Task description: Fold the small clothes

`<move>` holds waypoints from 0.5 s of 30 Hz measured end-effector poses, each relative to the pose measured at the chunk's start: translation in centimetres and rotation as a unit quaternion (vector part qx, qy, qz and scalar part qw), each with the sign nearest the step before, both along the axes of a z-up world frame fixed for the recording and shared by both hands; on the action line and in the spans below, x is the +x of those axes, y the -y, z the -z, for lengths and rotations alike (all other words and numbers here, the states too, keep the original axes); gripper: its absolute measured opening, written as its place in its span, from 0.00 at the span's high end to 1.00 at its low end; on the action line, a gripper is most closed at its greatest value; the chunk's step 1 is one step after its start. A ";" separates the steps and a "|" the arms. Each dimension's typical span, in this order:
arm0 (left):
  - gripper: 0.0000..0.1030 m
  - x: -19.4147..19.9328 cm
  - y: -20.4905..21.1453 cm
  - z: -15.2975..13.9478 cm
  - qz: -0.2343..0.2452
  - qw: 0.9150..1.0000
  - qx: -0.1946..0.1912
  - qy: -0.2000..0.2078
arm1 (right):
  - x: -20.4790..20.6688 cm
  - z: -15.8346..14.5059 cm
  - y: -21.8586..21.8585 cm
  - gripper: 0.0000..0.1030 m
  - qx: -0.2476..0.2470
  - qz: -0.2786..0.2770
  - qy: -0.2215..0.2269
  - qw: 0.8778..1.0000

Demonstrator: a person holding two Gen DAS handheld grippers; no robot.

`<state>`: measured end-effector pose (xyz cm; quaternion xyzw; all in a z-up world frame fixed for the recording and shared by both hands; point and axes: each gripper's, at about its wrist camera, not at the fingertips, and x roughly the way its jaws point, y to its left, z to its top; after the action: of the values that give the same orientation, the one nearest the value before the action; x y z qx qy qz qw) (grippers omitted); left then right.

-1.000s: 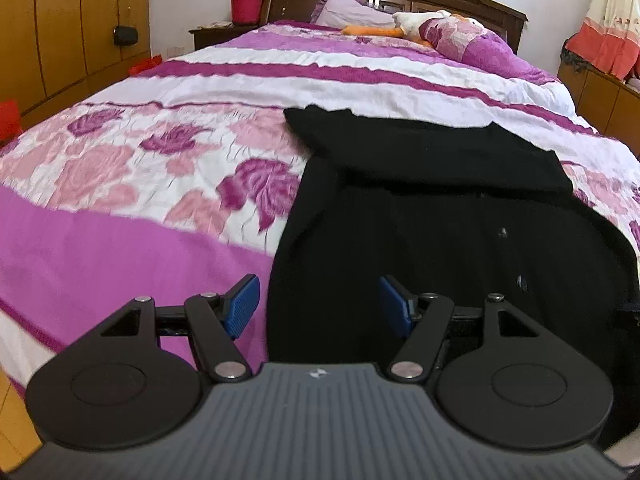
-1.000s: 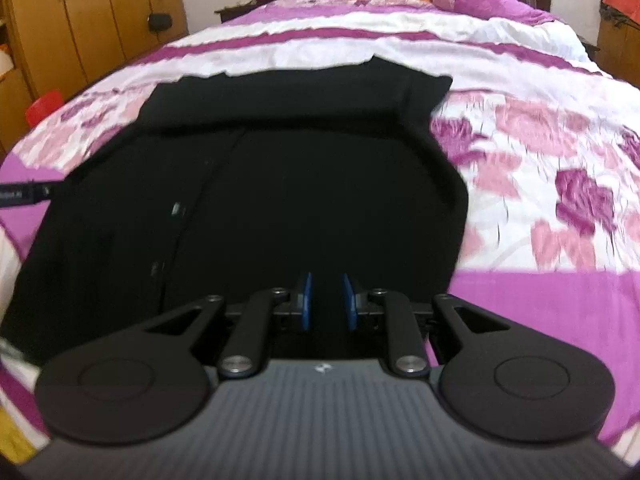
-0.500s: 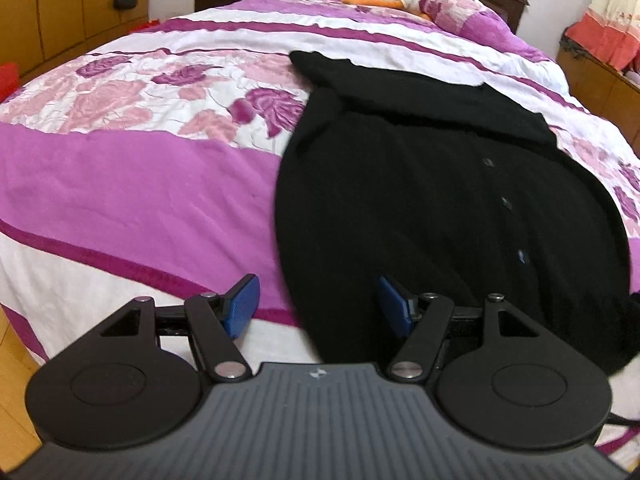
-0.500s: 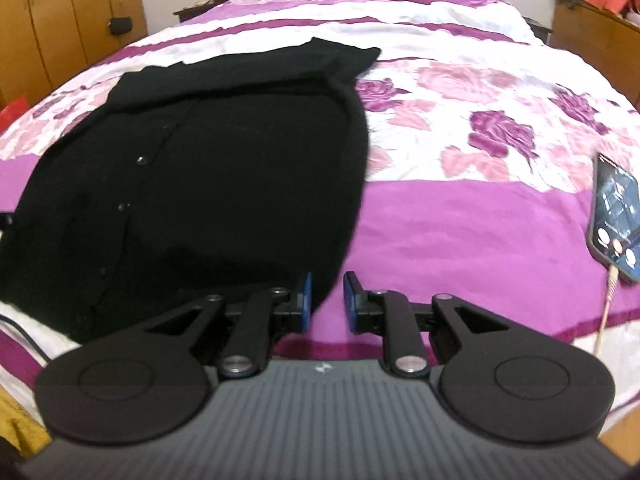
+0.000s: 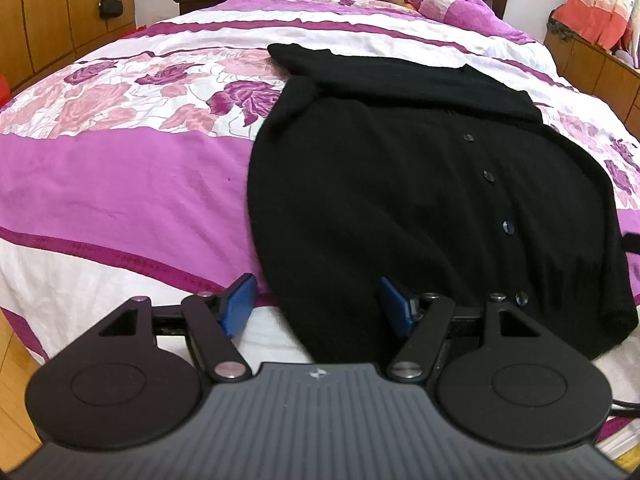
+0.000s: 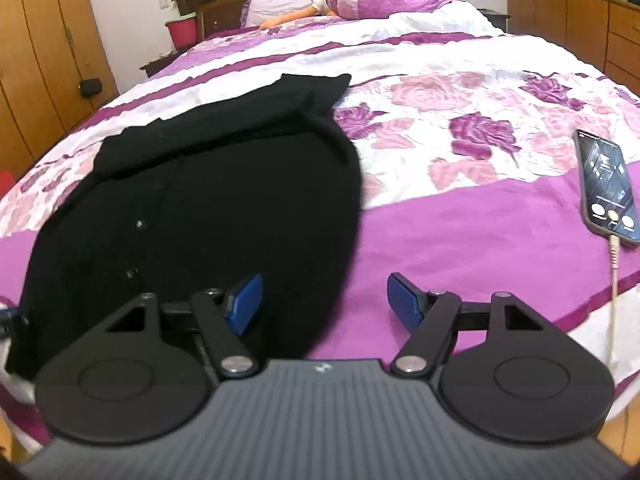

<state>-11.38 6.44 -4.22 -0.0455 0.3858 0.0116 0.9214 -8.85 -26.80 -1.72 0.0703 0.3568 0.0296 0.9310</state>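
Both claws hang over the near edge of the bed [image 5: 120, 184]. The left claw [image 5: 318, 304] gapes wide, gripping nothing; the right claw [image 6: 324, 302] has just been opening, with the hem of the black cardigan [image 5: 400, 184] apparently lying loose between its 2 fingers. Farther right lies a phone [image 6: 608, 186].
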 end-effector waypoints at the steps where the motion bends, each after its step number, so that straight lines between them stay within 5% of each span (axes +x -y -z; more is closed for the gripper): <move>1: 0.30 0.0 0.1 0.0 0.002 1.000 -0.001 0.000 | 0.3 0.0 -0.6 0.31 -0.003 -0.004 -0.001 1.000; 5: 0.30 0.0 0.5 0.3 0.013 1.000 0.001 0.004 | 1.5 0.8 -3.5 0.31 -0.035 -0.032 -0.014 0.999; 11: 0.30 -0.1 0.5 0.4 0.021 1.000 0.001 0.007 | 1.2 2.5 -5.7 0.31 -0.164 -0.058 -0.017 0.985; 15: 0.30 -0.1 0.3 0.5 0.015 1.000 -0.007 0.007 | 0.2 2.5 -2.7 0.32 -0.163 -0.028 -0.023 0.986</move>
<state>-11.51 6.12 -4.74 -0.0462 0.3796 -0.0054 0.9240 -8.66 -24.14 -4.17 -0.0914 0.3803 -0.0042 0.9203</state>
